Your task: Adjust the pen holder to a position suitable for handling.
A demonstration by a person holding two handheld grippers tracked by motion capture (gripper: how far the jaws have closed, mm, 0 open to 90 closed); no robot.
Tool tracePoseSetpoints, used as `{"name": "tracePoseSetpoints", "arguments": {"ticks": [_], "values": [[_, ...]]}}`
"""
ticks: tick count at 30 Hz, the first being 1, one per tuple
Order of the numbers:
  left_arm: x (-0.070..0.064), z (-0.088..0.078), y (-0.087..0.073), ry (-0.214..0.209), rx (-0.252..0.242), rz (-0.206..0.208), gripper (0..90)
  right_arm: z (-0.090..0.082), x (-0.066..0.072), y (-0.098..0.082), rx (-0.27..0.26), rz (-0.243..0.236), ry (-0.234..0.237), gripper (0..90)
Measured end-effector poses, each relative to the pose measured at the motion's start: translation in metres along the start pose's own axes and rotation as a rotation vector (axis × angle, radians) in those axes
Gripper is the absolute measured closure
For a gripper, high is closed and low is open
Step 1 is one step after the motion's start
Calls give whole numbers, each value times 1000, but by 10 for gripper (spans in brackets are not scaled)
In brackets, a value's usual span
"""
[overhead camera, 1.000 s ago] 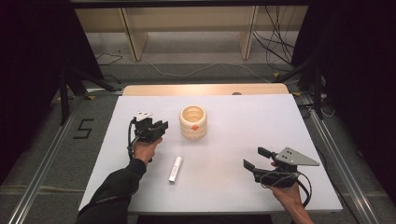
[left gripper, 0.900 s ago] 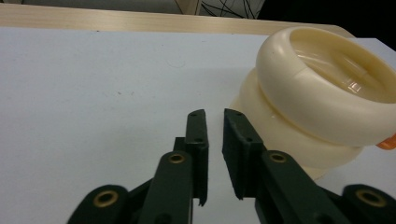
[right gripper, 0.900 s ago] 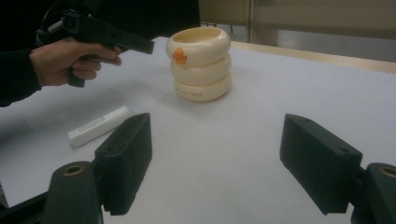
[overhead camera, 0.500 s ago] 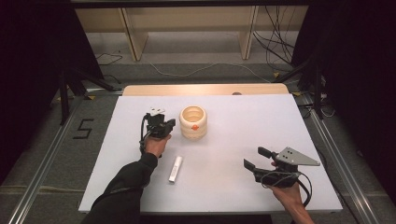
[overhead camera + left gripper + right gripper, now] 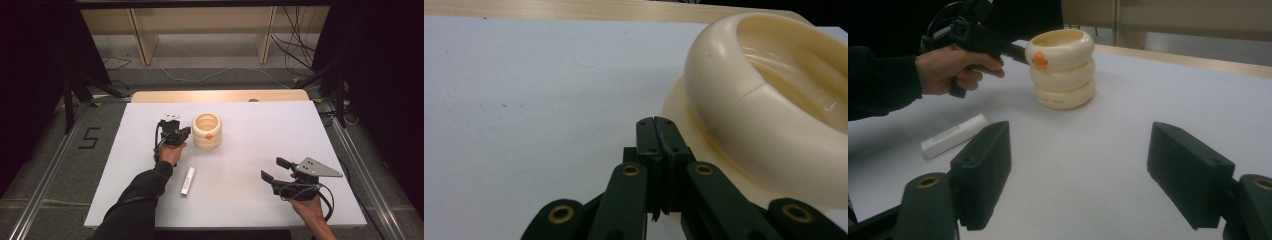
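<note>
Nearest your edge of the white worktop point(image 5: 250, 200), your right gripper point(image 5: 272, 170) sits toward the right corner with its jaws standing wide apart and nothing between them; in the right gripper view the same open jaws look across bare worktop toward the pot. A little farther in, left of centre, the small white cylindrical tube point(image 5: 187, 181) lies flat, its long axis running roughly from your edge toward the far edge, untouched by either gripper. Beyond it, your left gripper point(image 5: 186, 133) has its jaws pressed together on nothing, their tips just beside the left flank of the cream-coloured plastic pot of three stacked rings point(image 5: 207, 131), which stands upright near the middle of the far half of the worktop. In the left gripper view, the pot point(image 5: 774, 110) lies to the right of the closed tips point(image 5: 656, 125), very near them; contact cannot be told. Your left hand is much the nearer, so I judge a sideways nudge of the pot falls to it.
</note>
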State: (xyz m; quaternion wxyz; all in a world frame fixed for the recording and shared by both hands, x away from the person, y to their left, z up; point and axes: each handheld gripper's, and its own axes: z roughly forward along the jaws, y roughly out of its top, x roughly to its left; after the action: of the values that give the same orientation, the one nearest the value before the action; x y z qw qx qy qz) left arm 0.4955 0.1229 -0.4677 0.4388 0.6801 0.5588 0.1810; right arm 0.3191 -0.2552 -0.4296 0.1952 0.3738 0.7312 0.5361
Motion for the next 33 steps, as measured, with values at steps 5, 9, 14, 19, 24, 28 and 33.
{"name": "tracePoseSetpoints", "arguments": {"ticks": [5, 9, 14, 19, 24, 28, 33], "values": [[-3, 4, -1, 0, 18, 1, 891, 0, 0, 0, 0, -1, 0, 263], [-6, 5, -1, -7, 14, -6, 891, 0, 0, 0, -2, 0, -1, 263], [-10, 7, 0, 1, 17, -5, 891, 0, 0, 0, -2, -2, -2, 262], [-18, 9, 2, -5, 23, -3, 891, 0, 0, 0, -4, 0, -3, 263], [-26, 12, 3, -12, 26, -7, 890, -1, 0, 1, -4, 0, -2, 263], [-33, 13, 5, -22, 24, -7, 890, -1, -1, 1, -5, -1, -1, 263], [-39, 14, 5, -30, 26, -7, 890, 0, -1, 1, -3, -1, 3, 264]]}}
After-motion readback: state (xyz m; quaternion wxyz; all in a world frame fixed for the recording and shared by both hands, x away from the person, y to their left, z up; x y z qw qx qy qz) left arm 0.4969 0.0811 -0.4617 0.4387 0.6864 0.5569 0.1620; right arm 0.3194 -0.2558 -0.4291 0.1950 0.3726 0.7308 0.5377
